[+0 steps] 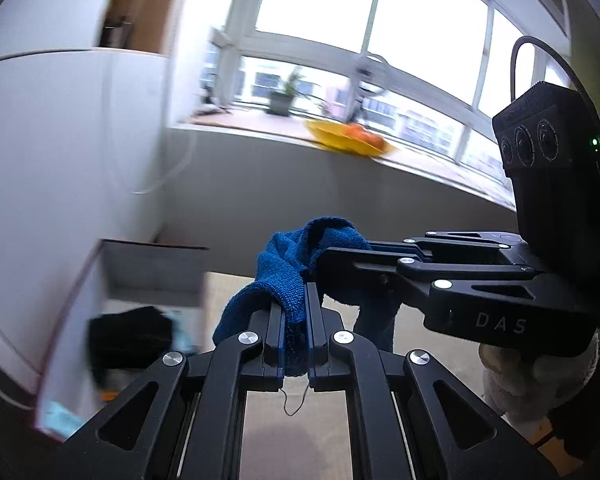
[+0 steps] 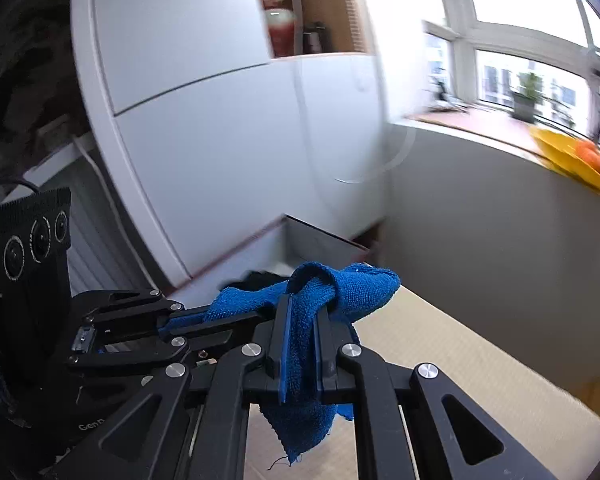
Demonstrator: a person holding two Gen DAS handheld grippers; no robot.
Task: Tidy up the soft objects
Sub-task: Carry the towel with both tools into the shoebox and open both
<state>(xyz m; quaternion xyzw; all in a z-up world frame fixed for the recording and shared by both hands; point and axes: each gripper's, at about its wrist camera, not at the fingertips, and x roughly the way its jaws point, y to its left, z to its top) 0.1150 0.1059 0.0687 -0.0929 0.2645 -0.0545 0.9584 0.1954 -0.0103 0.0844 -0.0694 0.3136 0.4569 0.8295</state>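
Between my two pairs of black, angular plastic tongs hangs a rumpled blue terry-cloth towel (image 1: 290,280), its looped pile bunched into folds. My left tongs (image 1: 293,300) are clamped tight on one edge and my right tongs (image 2: 303,312) tight on another, with a frayed thread dangling below. Beyond the tips, low and to the left, sits an open white rectangular box (image 1: 152,268) holding blurred dark and pale-blue soft things, beside smooth white cabinet doors (image 2: 220,140).

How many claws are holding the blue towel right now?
2. The left claw clamps one part of the blue towel; the right claw clamps another part beside it. Both are shut on it.
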